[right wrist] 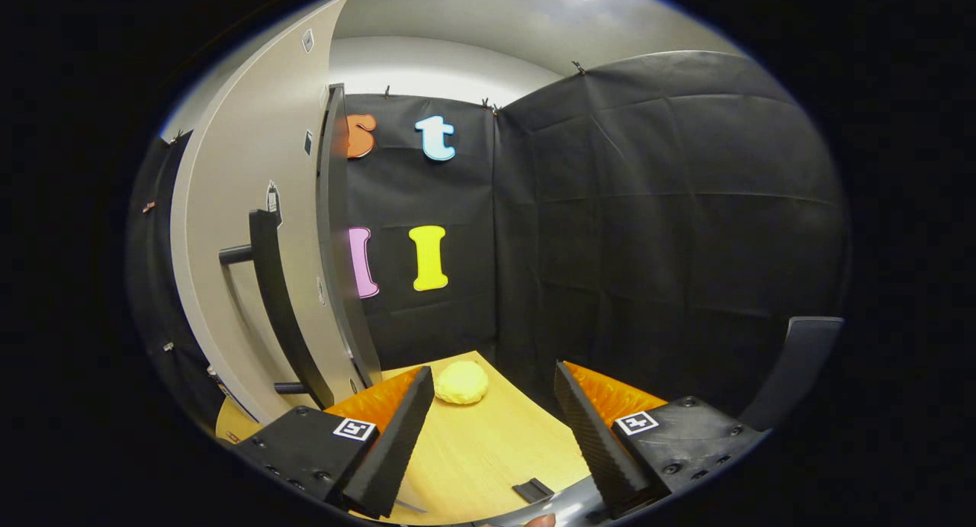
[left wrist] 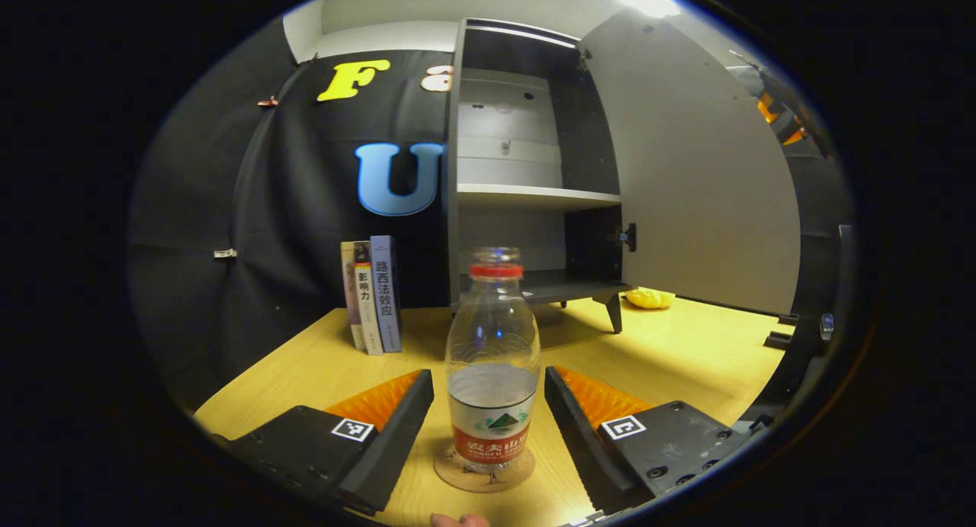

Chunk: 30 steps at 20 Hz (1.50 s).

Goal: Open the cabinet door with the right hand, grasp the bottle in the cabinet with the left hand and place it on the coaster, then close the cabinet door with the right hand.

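Two views cover this moment. Seen from the left gripper view, the left claw (left wrist: 488, 405) is spread wide, its fingers (left wrist: 396, 428) on either side of the bottle (left wrist: 492, 359) with a clear gap on each side, so neither presses on it. The bottle stands upright on the round cork coaster (left wrist: 483, 470) at about 6 o'clock in that view, on the wooden table (left wrist: 686, 359); it has a red cap, a printed label around its lower part, and is partly filled with clear liquid. Behind it, toward 12 o'clock, stands the cabinet (left wrist: 526, 168), raised on short legs, its compartments showing a pale shelf (left wrist: 534, 197) halfway up. The cabinet door (left wrist: 694, 168) is swung wide open toward 2 o'clock. At about 10 o'clock from the bottle, three books (left wrist: 372, 294) stand upright just beside the cabinet's left side. A yellow lump (left wrist: 648, 298) lies on the table near the foot of the open door, at roughly 3 o'clock from the bottle. A fingertip (left wrist: 457, 520) shows at the bottom edge.

From the right gripper view, the right claw (right wrist: 492, 428) is also spread open with nothing between its fingers. The door (right wrist: 244, 229) rises at 9 to 10 o'clock with its dark bar handle (right wrist: 274, 306) facing the camera, apart from the claw. The yellow lump (right wrist: 460, 382) sits on the table just beyond the left finger
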### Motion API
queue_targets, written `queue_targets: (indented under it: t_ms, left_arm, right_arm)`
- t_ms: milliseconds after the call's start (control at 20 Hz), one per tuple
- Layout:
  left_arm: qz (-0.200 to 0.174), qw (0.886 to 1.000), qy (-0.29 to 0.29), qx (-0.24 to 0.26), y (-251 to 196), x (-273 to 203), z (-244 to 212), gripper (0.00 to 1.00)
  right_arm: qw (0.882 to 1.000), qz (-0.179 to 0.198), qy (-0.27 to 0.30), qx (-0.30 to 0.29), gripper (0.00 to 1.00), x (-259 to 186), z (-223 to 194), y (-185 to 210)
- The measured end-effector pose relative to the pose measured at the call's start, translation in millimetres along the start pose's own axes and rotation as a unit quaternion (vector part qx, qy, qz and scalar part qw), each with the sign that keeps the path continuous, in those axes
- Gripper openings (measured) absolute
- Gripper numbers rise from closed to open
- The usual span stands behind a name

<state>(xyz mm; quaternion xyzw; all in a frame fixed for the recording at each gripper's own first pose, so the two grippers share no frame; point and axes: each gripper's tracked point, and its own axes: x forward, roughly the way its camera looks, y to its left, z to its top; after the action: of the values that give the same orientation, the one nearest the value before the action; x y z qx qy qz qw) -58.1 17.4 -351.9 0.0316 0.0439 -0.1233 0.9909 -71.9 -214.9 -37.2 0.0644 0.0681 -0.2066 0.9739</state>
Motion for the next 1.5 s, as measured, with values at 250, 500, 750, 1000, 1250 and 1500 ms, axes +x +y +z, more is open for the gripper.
queue_targets:
  t_ms: [250,500,750,1000,1250,1500]
  left_arm:
    - [0.061,0.998,0.001,-0.025,13,-30,72,0.93]
    - [0.065,0.998,-0.007,0.017,15,-36,162,0.95]
    - [0.073,0.996,-0.051,0.005,-1,-34,269,0.95]
    - [0.068,0.996,-0.062,0.016,-15,-23,329,0.95]
    - [0.059,0.996,-0.058,0.014,-21,-23,343,0.95]
    - [0.057,0.997,-0.045,0.028,-18,-23,336,0.92]
  right_arm:
    - [1.0,0.024,-0.012,-0.014,0.98,10,5,7]
    - [0.998,0.047,-0.025,-0.019,0.98,17,12,15]
    - [0.997,0.059,-0.041,-0.001,0.98,20,22,18]
    - [0.995,0.079,-0.056,0.011,0.98,14,28,39]
    - [0.995,0.072,-0.065,0.004,0.96,8,32,43]
    - [0.996,0.061,-0.048,0.035,0.96,1,25,49]
